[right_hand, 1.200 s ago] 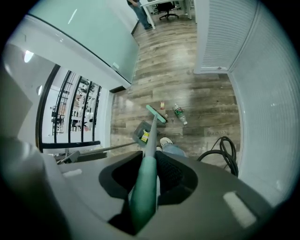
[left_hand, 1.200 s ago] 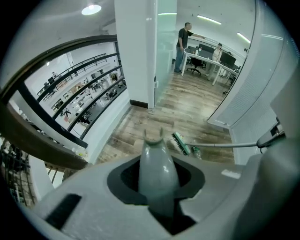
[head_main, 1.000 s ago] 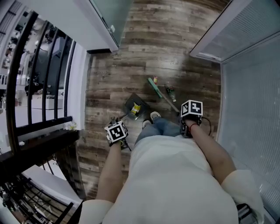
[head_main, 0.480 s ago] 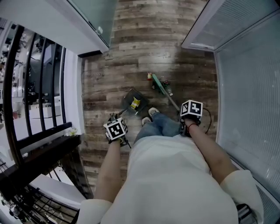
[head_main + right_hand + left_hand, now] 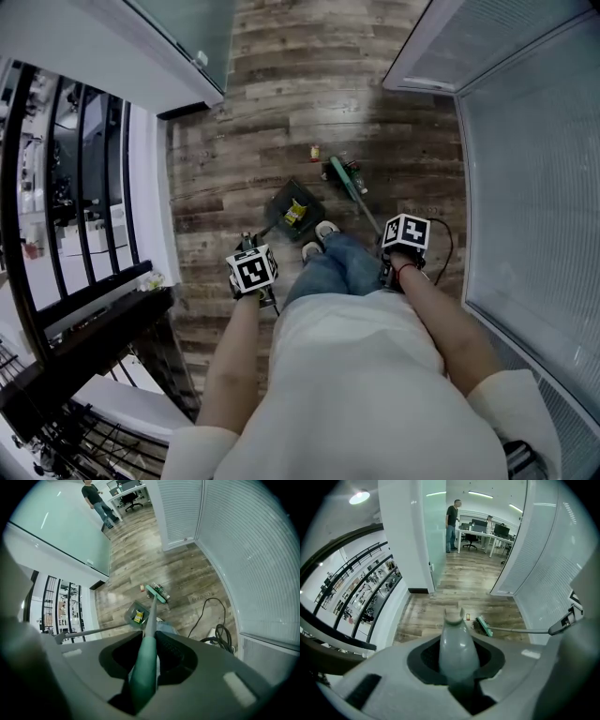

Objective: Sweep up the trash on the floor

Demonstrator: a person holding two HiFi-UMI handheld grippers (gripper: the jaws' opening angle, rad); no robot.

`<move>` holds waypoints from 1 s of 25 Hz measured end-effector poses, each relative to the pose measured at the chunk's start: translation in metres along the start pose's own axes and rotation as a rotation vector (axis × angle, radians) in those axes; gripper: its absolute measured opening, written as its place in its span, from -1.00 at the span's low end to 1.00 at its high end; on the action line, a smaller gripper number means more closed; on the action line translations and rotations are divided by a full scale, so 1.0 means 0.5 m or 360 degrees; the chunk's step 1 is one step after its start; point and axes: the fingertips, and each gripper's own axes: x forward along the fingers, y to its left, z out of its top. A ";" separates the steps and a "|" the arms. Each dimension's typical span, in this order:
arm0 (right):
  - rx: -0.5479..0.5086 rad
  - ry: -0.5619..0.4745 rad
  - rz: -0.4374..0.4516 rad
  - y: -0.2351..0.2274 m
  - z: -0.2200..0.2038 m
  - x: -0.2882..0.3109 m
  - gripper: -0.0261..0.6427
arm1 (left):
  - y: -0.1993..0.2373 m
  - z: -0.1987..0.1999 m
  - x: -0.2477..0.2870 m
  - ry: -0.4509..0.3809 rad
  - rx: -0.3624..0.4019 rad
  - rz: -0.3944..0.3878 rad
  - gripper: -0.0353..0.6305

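On the wooden floor (image 5: pixel 281 103), trash (image 5: pixel 314 152) lay beside the broom (image 5: pixel 343 174) head. My right gripper (image 5: pixel 148 662) pinched the broom handle, and my left gripper (image 5: pixel 457 654) pinched the handle of the dustpan (image 5: pixel 292 208) (yellow wrapper (image 5: pixel 295 213) inside).

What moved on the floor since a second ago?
The broom head slid sideways, away from the small scrap and up against the bottle. The dustpan kept its yellow trash. The left gripper stayed shut on the dustpan handle, the right gripper on the broom handle.

Wood-plank floor (image 5: pixel 281 103), dark, grey-brown. White slatted wall (image 5: pixel 525 187) at right; frosted glass panel (image 5: pixel 56 522) and black railing (image 5: pixel 84 292) at left. Desks (image 5: pixel 480 534) beyond; ceiling lamp (image 5: pixel 358 498) lit.
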 end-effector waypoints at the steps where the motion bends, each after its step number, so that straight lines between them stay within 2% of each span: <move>1: 0.0004 0.0003 -0.0005 0.000 -0.001 0.004 -0.63 | -0.003 0.002 0.002 0.0001 0.0012 -0.0004 -0.62; 11: -0.0019 0.0052 -0.0059 0.015 0.004 0.035 -0.63 | -0.014 0.000 0.017 0.0018 0.0005 -0.0010 -0.62; 25: -0.0028 0.0143 0.0001 0.051 -0.019 0.057 -0.63 | -0.023 -0.006 0.033 0.0019 -0.0013 -0.0049 -0.61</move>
